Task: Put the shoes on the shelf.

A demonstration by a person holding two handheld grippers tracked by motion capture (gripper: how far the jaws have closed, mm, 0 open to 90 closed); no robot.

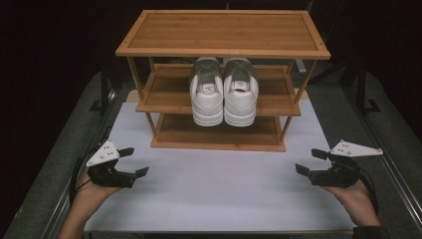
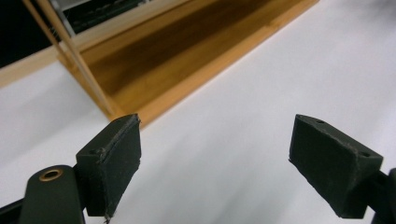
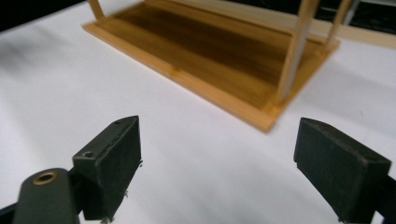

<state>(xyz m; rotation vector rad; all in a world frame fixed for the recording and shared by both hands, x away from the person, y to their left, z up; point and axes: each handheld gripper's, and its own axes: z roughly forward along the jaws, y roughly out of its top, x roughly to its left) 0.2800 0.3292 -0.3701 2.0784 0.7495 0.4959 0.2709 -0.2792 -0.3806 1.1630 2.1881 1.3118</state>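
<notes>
both tools [image 1: 133,161] [image 1: 311,161] released, bamboo rack [image 1: 223,31] ahead, white sneakers [image 1: 225,92] on middle shelf

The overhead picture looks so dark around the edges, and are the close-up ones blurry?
High view: light falls on the white table and the wooden rack; the surroundings are near black. Both gripper views: the fingers look fairly sharp, the rack behind slightly soft.

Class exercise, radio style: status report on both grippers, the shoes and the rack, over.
Left gripper and right gripper open, empty, low over white mat. White sneakers paired on middle shelf of bamboo rack. Nothing in the way.
</notes>
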